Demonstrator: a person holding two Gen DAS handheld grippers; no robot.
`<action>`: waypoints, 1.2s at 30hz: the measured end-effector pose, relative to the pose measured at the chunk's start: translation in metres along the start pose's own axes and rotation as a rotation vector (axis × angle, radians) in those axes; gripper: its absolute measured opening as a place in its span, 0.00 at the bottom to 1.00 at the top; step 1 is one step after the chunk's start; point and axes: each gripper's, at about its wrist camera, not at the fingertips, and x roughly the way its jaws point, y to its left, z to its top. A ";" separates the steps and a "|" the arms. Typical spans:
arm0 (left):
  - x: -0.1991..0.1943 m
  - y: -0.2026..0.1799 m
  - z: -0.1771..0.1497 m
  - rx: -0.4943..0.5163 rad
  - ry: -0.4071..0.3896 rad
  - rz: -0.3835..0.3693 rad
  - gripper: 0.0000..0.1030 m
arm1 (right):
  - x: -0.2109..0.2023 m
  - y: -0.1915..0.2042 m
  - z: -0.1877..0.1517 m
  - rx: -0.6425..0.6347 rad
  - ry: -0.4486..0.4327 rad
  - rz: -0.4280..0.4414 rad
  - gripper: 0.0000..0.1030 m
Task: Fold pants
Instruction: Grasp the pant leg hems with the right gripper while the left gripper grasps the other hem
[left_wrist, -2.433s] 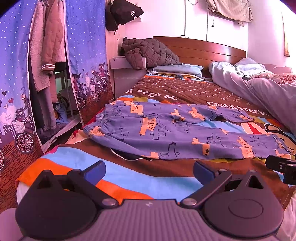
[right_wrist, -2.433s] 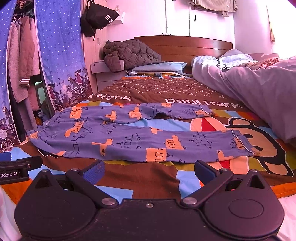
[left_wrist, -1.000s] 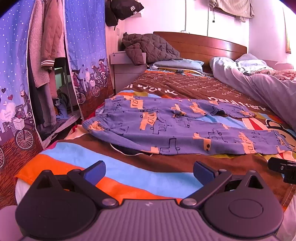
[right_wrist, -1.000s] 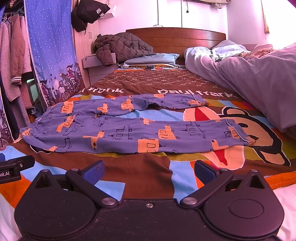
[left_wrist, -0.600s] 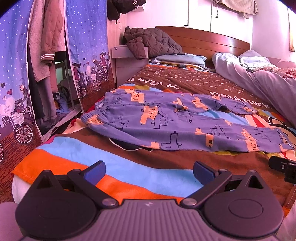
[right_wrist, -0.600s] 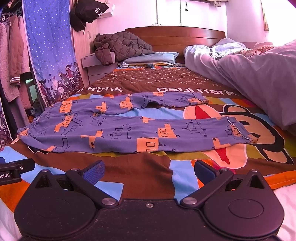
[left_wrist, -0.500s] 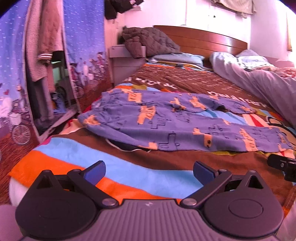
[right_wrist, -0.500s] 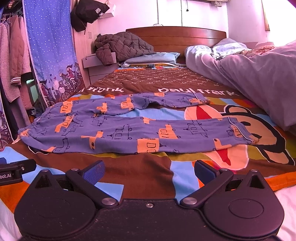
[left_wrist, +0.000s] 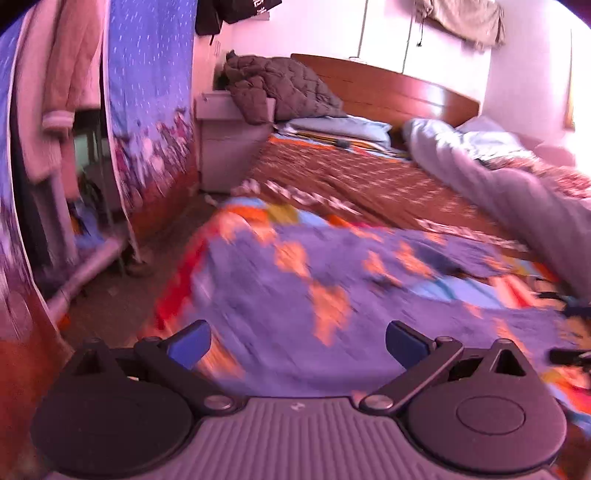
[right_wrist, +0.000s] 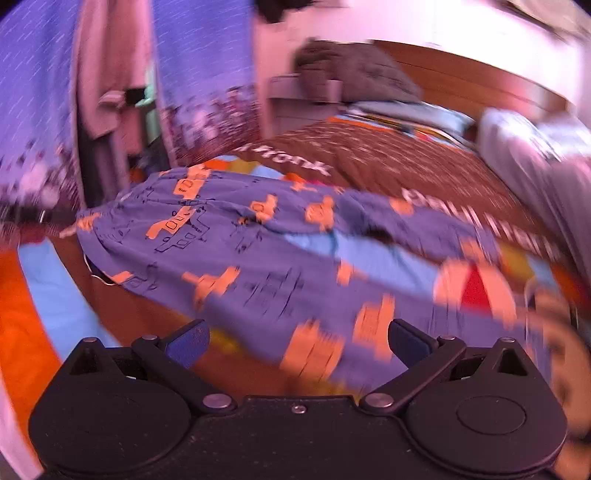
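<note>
Just ahead of both spread claws, L (left_wrist: 295, 341) & R (right_wrist: 297, 341): pants (right_wrist: 258, 258) flat on bedspread (right_wrist: 48, 291).

A wooden headboard (left_wrist: 399, 88) stands against a pale wall (left_wrist: 325, 29); the bed (left_wrist: 354, 181) carries a brown patterned cover, a grey duvet (left_wrist: 491, 177) on its right side and a dark quilted jacket (left_wrist: 280, 88) at its head. A grey nightstand (left_wrist: 225, 147) stands beside the bed. On the left, a blue printed curtain (left_wrist: 147, 92) hangs next to hanging clothes (left_wrist: 62, 81), with bare floor (left_wrist: 122, 295) below.
</note>
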 end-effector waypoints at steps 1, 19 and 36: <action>0.012 0.005 0.015 0.029 -0.009 0.028 1.00 | 0.009 -0.008 0.014 -0.040 -0.003 0.030 0.99; 0.230 0.070 0.116 0.191 0.228 0.003 0.86 | 0.297 -0.065 0.215 -0.297 0.205 0.199 0.92; 0.249 0.040 0.111 0.382 0.384 -0.013 0.03 | 0.381 -0.068 0.210 -0.329 0.305 0.252 0.40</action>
